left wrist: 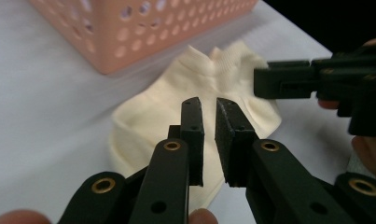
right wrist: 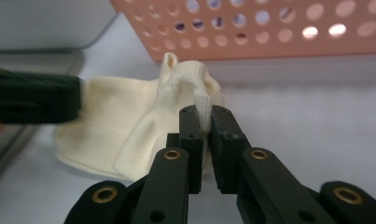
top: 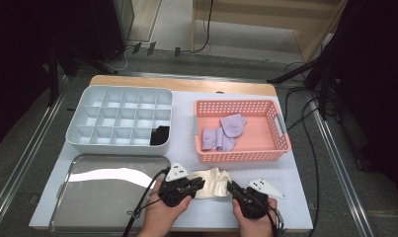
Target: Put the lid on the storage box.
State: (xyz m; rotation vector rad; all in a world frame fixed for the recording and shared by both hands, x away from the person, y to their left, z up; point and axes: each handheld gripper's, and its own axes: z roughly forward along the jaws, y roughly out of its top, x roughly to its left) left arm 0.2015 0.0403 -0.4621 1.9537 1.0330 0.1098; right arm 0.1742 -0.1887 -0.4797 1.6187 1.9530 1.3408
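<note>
A pale table stands on grey carpet, with a wooden strip along its far edge and dark stands to either side. On it sit a grey divider box holding one black item, a pink basket with lilac socks inside, and a shiny metal tray at the near left.

The cream sock lies on the table just in front of the basket, between the two grippers. The right gripper has its jaws drawn nearly together, pinching a raised fold of the ribbed cuff. The left gripper also has its jaws almost closed, over the foot end of the sock; its pads hide the cloth beneath them, so I cannot tell whether it has truly caught fabric or merely hovers above it.

That doubt is the main risk. If the left side holds nothing, lifting or folding would leave the sock hanging from the right pinch alone, and it could twist or bunch. The right grip takes only a thin ridge of cuff, so a quick pull could slide the cloth free. The basket wall stands close behind, and a forward sweep could snag on it.
</note>
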